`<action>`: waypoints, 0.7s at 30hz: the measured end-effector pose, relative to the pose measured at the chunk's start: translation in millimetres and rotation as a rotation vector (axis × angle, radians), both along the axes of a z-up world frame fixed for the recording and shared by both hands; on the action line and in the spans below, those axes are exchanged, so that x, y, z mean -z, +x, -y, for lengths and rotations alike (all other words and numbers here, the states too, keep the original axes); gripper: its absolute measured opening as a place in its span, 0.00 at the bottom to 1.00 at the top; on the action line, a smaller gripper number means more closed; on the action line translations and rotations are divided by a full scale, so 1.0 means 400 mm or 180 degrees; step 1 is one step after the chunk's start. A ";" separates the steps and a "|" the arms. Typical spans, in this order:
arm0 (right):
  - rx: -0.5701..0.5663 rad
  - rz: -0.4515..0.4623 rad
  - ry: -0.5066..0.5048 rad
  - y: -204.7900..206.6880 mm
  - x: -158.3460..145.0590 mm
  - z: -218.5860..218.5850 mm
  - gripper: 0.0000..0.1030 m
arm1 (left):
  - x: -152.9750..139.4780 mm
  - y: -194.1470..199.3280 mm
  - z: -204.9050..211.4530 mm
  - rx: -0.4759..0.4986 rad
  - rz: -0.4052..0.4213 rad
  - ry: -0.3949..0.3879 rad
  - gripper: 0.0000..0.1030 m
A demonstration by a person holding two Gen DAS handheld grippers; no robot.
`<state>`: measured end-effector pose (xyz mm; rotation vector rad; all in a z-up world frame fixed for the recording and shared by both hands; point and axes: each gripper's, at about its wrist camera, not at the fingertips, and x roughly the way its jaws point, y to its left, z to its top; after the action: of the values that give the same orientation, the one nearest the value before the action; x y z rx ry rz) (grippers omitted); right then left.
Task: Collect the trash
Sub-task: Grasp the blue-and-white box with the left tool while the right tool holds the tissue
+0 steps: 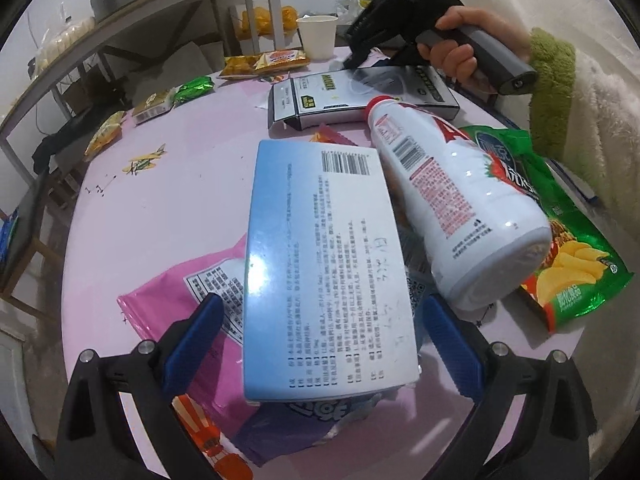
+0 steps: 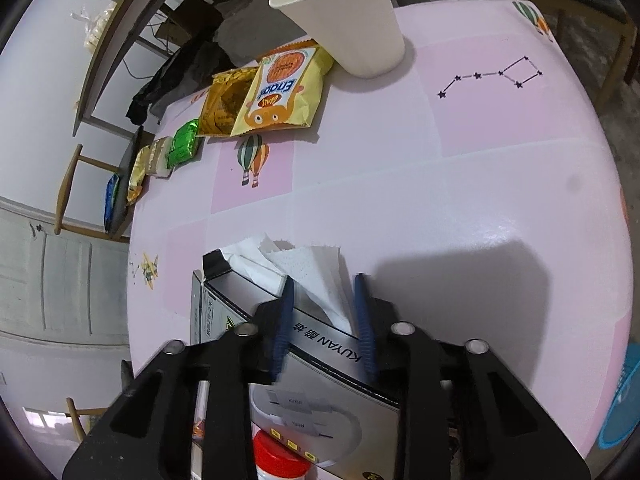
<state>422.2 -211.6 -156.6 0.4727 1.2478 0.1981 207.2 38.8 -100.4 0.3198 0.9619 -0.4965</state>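
We have a pink bench (image 2: pixel 480 200) with trash heaped at our near edge and snack packs strung along the far-left rim; the middle and right lie bare, so there is open room to carry things. Largest in the heap, the blue-and-white carton (image 1: pixel 324 272) is light and stiff; its long side edges look best for a grip. Our left tongs (image 1: pixel 320 344) stand wide on either side of it, pads not touching. The white bottle (image 1: pixel 452 208) leans beside it, smooth, likely to roll. The grey box (image 2: pixel 320 380) sits under our right tongs (image 2: pixel 326 320), which stand narrow around the soft white tissue (image 2: pixel 316 276); whether they pinch it, we cannot tell. The paper cup (image 2: pixel 352 16) would crush easily.
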 end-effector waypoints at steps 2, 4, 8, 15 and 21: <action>0.0001 0.0035 0.0005 -0.005 0.001 -0.001 0.11 | 0.002 -0.006 -0.005 -0.0013 -0.0014 -0.0050 0.91; -0.0021 0.0084 -0.0041 -0.010 -0.004 -0.004 0.04 | 0.001 -0.007 -0.010 -0.0023 -0.0006 -0.0075 0.84; -0.0064 0.0269 -0.0202 -0.022 -0.031 -0.016 0.01 | 0.003 -0.002 -0.028 -0.0085 -0.0050 -0.0205 0.72; -0.0168 0.0699 -0.0457 -0.051 -0.105 -0.043 0.00 | -0.001 -0.016 -0.050 -0.0121 -0.0028 -0.0300 0.72; -0.0133 0.1099 -0.0682 -0.079 -0.181 -0.061 0.00 | -0.017 -0.031 -0.060 -0.0161 0.0076 -0.0262 0.83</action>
<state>390.5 -187.0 -84.2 0.2154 0.9279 0.1708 194.8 63.0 -93.7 0.2263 0.9217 -0.4836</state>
